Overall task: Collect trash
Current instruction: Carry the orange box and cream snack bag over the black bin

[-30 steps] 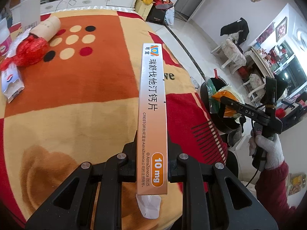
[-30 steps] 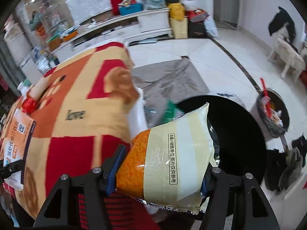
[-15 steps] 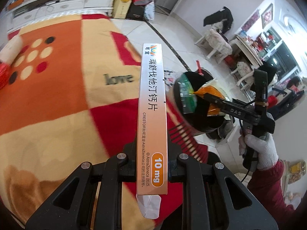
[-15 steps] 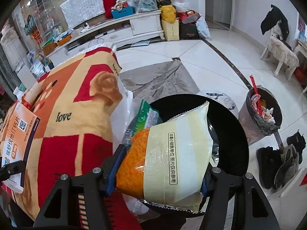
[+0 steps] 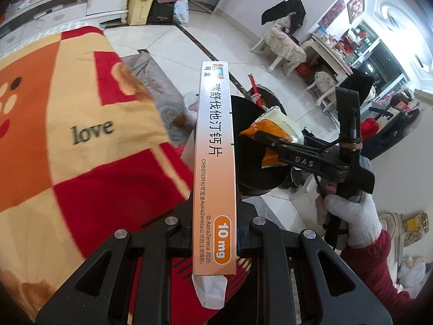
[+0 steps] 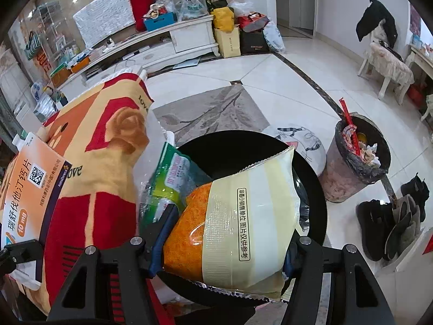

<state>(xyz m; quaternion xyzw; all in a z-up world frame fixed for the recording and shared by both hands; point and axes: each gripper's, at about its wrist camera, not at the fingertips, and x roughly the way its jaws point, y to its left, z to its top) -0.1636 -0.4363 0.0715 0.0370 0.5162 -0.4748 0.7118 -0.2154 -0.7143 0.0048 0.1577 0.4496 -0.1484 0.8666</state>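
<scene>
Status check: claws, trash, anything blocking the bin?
Left claw shut on medicine box. Right claw shut on snack bag over black bin. Nothing blocking.

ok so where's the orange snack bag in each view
Left wrist: the snack bag sits right of centre, clamped in the right gripper, over the black bin.
Right wrist: the bag fills the lower centre, between the gripper's fingers.
Shared landmark: the "love" blanket, left in both.

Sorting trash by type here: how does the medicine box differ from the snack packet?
The medicine box is stiff, flat card, pinched edge-on in the left claw; the snack packet is a soft, crinkly pouch bulging in the wider-set right claw. The box is narrow, the packet broad. Both are partly orange.
</scene>
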